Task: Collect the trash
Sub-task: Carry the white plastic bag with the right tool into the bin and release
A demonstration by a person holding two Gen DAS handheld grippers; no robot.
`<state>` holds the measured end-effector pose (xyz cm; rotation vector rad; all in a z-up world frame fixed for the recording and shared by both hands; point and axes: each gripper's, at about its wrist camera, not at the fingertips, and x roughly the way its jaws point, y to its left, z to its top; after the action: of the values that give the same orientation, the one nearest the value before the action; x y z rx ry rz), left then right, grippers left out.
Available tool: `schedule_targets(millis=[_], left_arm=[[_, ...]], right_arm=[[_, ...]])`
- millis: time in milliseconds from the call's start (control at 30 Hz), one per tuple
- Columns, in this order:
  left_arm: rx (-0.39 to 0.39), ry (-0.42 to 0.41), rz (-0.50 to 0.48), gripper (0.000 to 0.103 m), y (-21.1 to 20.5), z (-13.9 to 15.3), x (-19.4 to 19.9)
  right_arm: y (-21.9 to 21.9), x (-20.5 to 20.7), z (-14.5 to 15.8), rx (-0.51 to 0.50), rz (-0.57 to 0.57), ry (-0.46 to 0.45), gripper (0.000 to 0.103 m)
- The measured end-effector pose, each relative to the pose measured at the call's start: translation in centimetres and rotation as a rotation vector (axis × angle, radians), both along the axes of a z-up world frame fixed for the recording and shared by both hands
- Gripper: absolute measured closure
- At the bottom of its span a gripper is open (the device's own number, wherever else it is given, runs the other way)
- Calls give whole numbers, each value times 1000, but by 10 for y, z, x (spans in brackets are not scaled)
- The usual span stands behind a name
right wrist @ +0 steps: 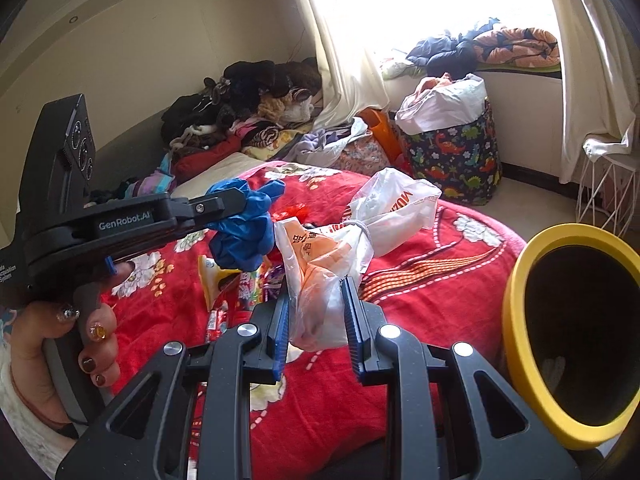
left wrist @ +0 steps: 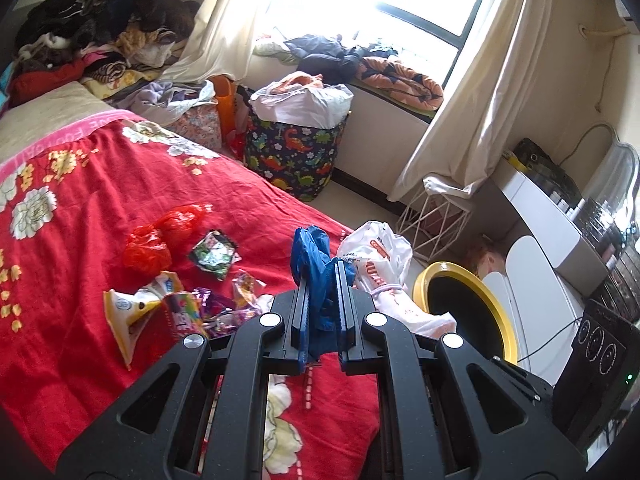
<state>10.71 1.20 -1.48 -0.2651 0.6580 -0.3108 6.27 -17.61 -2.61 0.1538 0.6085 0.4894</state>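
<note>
Right wrist view is showing your right tongs (right wrist: 316, 320) spread around the lower end of the white plastic bag (right wrist: 352, 236); whether they are actually pinching it, you cannot tell. The bag's long axis is running from the tongs toward the upper right of the frame, over the red bed (right wrist: 440, 280). The yellow-rimmed bin (right wrist: 516, 320) is opening at the right edge, just beside these tongs, so the right hand is the nearer one. Your left tongs (left wrist: 322, 292) are pinching a crumpled blue glove (left wrist: 312, 256), pointing up-frame, with wrappers (left wrist: 172, 308) lying lower left.
</note>
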Motion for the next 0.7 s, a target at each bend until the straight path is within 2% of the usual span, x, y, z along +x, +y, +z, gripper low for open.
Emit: schedule_targets(millis=[700], left_arm=[[11,-33,-86,97,-49,8,-7]], right_arm=[[-65,-2,3,35,-176,0,80]])
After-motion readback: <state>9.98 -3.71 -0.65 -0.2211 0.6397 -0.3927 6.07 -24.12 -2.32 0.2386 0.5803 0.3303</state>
